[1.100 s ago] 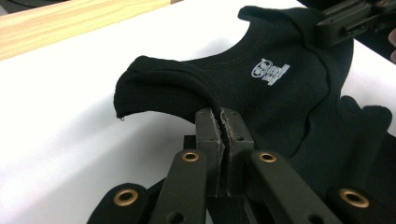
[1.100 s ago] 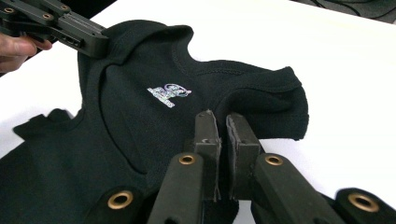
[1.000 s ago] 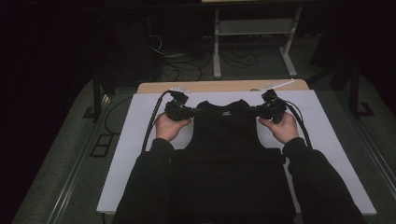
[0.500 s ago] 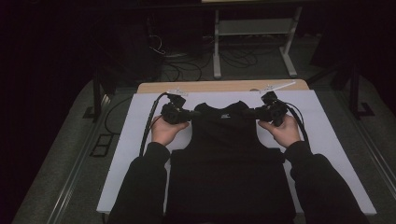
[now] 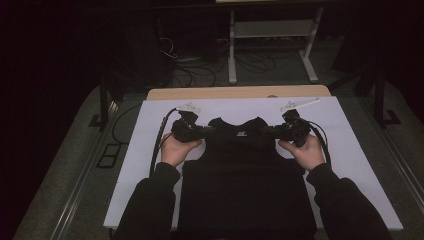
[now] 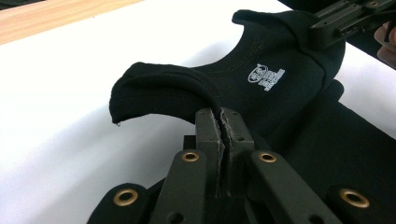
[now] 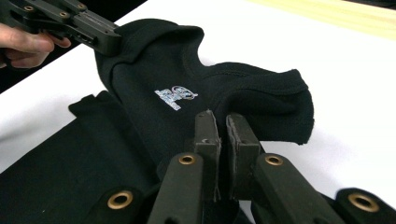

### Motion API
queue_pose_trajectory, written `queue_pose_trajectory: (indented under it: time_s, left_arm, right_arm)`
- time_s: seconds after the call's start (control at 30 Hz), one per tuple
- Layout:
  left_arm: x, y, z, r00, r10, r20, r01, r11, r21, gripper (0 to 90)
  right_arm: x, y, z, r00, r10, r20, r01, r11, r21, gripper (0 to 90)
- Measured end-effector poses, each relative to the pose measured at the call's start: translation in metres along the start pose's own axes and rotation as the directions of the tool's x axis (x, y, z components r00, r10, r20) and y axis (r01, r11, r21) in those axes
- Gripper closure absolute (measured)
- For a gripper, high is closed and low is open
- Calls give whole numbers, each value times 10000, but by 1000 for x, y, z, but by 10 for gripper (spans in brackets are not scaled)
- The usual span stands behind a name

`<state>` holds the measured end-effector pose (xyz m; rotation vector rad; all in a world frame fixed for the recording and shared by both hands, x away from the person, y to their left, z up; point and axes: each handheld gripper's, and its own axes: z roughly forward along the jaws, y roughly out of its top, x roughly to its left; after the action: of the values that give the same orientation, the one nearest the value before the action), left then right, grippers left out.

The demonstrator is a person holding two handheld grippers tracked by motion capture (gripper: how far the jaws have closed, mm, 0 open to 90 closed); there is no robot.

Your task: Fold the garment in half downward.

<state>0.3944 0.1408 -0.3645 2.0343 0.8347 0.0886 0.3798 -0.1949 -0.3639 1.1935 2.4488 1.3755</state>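
Observation:
A black sleeveless top lies flat on a white board, neck opening toward the far side. My left gripper is shut on its left shoulder strap, and my right gripper is shut on its right strap. In the left gripper view the jaws pinch the strap's edge, with the white neck label beyond and the other gripper at top right. In the right gripper view the jaws clamp the other strap of the top. The left gripper is at top left.
The white board covers a wooden table whose far edge shows as a strip. Bare board lies left and right of the top. Beyond the table, on a dark floor, are cables and a metal stand.
Both hands have drawn back toward the near edge, and the top's shoulders and collar have come with them. Both grippers stay shut on the straps.

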Motion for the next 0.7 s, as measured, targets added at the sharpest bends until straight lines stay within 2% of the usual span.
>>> queue_pose_trajectory:
  time_s: [0.13,0.27,0.53,0.7]
  left_arm:
    - [-2,-7,0,9996,-52,274,52,10000,3,862]
    - [0,-15,1,9981,-292,543,295,9995,-54,863]
    - [-4,-27,0,9973,-310,659,320,9994,-138,862]
    - [-5,-37,0,9956,-432,827,431,9991,37,861]
  right_arm:
    - [2,-9,0,9999,17,-149,-16,10000,44,835]
    - [2,-19,1,9995,105,-290,-103,9999,87,835]
    - [4,-30,3,9993,103,-372,-97,9998,163,835]
    - [9,-36,1,9991,17,-428,-2,9994,354,834]
